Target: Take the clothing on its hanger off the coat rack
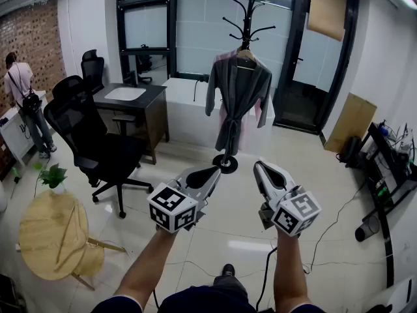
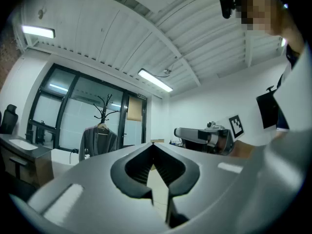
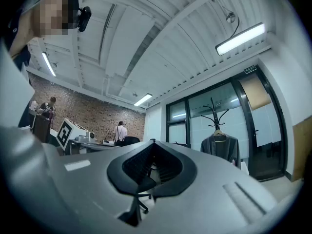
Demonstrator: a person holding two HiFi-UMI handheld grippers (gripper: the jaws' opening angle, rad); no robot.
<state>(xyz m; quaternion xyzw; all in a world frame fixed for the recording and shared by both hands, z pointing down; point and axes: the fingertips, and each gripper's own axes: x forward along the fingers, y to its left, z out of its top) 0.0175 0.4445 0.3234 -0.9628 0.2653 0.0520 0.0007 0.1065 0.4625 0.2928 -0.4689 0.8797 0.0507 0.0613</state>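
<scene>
Clothing hangs on coat rack — glossy pale floor, glass wall behind.

The head view looked forward and down from well back, toward the far coat rack. Both gripper views sat low, faced slightly upward, and shared that distant rack and its grey robe.

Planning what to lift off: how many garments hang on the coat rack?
2, both on the coat rack. A grey robe on a wooden hanger faces front; a pink garment hangs behind it, mostly covered. More could be hidden behind.
</scene>
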